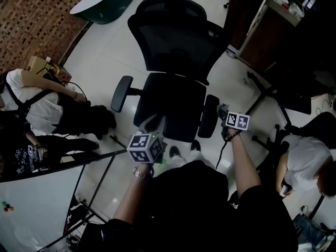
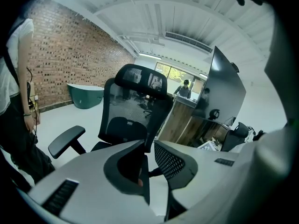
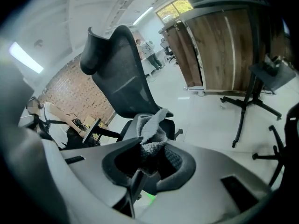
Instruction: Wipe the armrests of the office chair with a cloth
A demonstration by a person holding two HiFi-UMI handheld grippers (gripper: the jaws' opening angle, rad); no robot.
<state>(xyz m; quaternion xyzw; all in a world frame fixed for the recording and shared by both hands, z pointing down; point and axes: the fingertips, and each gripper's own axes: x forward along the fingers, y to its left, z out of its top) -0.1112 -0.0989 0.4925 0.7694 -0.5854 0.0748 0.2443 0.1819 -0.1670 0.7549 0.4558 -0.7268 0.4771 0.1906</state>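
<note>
A black mesh office chair (image 1: 173, 62) stands in front of me, its left armrest (image 1: 122, 92) and right armrest (image 1: 211, 115) sticking out from the seat. My left gripper (image 1: 152, 124) hovers over the seat's front edge with its jaws close together and nothing between them. In the left gripper view that gripper (image 2: 148, 141) faces the chair back (image 2: 135, 106) and the left armrest (image 2: 65, 141). Beside the right armrest, my right gripper (image 1: 223, 112) is shut on a grey knitted cloth (image 3: 150, 125), which bunches up out of the jaws.
Two people sit on the floor at the left (image 1: 42, 109), and another person crouches at the right (image 1: 310, 161). A second chair's star base (image 1: 268, 93) and a wooden cabinet (image 1: 262, 35) stand to the right. A green tub (image 1: 105, 4) is at the back left, and a white board (image 1: 31, 203) is near left.
</note>
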